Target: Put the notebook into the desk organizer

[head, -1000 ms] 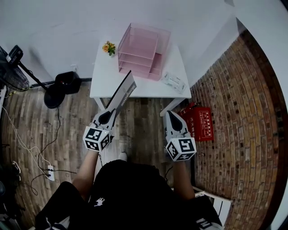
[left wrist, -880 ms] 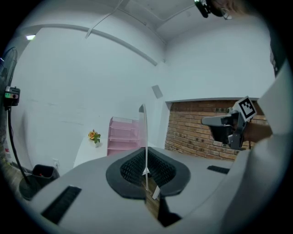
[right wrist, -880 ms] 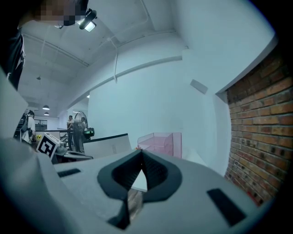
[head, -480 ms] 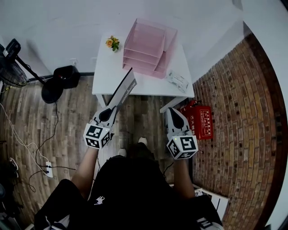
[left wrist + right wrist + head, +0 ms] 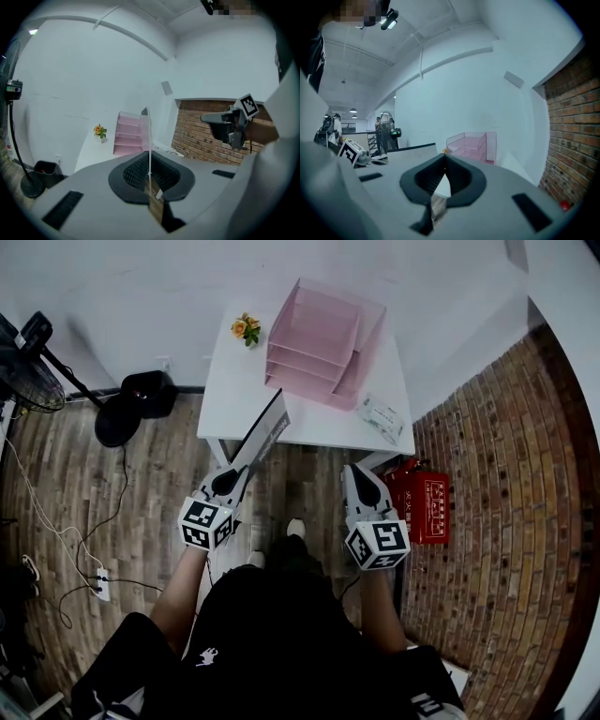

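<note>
In the head view my left gripper [image 5: 238, 469] is shut on the lower end of a grey notebook [image 5: 264, 432]. The notebook stands on edge and slants up over the front edge of the white table [image 5: 230, 399]. The pink desk organizer [image 5: 323, 343] stands at the back of the table, apart from the notebook. In the left gripper view the notebook [image 5: 149, 140] shows as a thin edge between the closed jaws, with the organizer [image 5: 129, 136] beyond. My right gripper [image 5: 354, 474] hangs shut and empty before the table's right corner; its own view shows closed jaws [image 5: 444, 158] and the organizer [image 5: 471, 143].
A small orange flower [image 5: 247, 327] stands left of the organizer, and a flat printed packet [image 5: 380, 416] lies at the table's right front. A red box [image 5: 427, 507] sits on the floor by the brick wall. A fan [image 5: 28, 357] and cables are at the left.
The person has stepped toward the table: a shoe now shows, and table and organizer have shifted right in the head view. Both grippers keep their pose, the left still holding the notebook.
</note>
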`<state>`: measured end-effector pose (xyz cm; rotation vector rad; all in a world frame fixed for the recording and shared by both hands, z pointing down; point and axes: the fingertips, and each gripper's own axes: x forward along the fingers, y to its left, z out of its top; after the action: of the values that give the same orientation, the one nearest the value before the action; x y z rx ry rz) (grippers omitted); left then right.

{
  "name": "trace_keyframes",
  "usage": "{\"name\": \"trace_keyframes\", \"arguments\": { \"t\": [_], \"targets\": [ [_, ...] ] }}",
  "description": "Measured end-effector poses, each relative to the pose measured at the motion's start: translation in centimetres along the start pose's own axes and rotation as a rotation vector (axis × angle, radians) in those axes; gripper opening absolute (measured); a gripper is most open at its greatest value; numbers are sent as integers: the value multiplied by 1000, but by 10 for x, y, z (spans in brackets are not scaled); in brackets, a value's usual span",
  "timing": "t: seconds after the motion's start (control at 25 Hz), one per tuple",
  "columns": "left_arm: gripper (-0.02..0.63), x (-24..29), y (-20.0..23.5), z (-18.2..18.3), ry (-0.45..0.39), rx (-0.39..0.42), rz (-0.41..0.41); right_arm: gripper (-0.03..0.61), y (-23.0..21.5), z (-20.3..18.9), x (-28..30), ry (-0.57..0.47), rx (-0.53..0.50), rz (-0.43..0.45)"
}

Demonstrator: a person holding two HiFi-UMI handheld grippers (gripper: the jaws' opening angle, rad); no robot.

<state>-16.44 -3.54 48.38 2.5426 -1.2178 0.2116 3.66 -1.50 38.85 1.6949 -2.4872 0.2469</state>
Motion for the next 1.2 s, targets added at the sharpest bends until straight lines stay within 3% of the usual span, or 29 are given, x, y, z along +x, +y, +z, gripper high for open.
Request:
{"name": "trace_keyframes", "arguments": {
  "t": [0.36,1.0,1.2],
  "targets": [
    [11,55,2,1,34,-59,0,3,-46,0,37,18,9,37],
    [9,123,6,-49,140,-368,24,3,-104,-18,92,53,43,197],
    [9,140,9,-65,167,-416,53,3,-116,-30,101,72,50,241]
  ]
}}
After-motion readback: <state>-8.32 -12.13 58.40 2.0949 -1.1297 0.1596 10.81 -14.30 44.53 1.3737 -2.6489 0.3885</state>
